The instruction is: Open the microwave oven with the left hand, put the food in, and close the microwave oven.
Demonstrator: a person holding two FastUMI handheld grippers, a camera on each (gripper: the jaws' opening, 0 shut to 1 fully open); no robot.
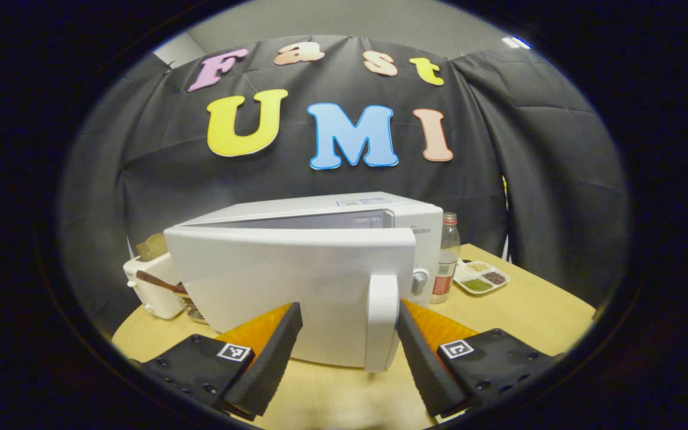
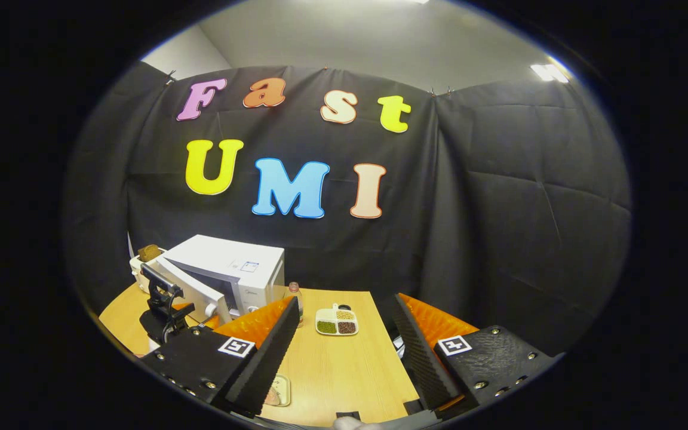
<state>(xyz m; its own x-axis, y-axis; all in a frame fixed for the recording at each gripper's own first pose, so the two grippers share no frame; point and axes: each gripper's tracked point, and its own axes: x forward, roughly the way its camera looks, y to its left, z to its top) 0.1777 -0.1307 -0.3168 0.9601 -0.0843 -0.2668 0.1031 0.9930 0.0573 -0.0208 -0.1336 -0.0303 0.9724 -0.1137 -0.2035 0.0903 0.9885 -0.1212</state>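
Left gripper (image 1: 350, 334) gapes open around the microwave (image 1: 320, 263) door handle (image 1: 381, 319), not pinching it; the door stands ajar. Beside it on the counter (image 1: 529, 304): bottle (image 1: 448, 257), sectioned dish (image 1: 481, 278), toaster (image 1: 153, 286). Right gripper (image 2: 347, 334) hangs open, well apart.

Microwave (image 1: 296, 286) on the table (image 1: 517, 310), toaster (image 1: 150, 286) left, bottle (image 1: 447, 257) and divided dish (image 1: 481, 278) right.

Microwave door (image 1: 290, 292) ajar, handle (image 1: 381, 319) between jaws.
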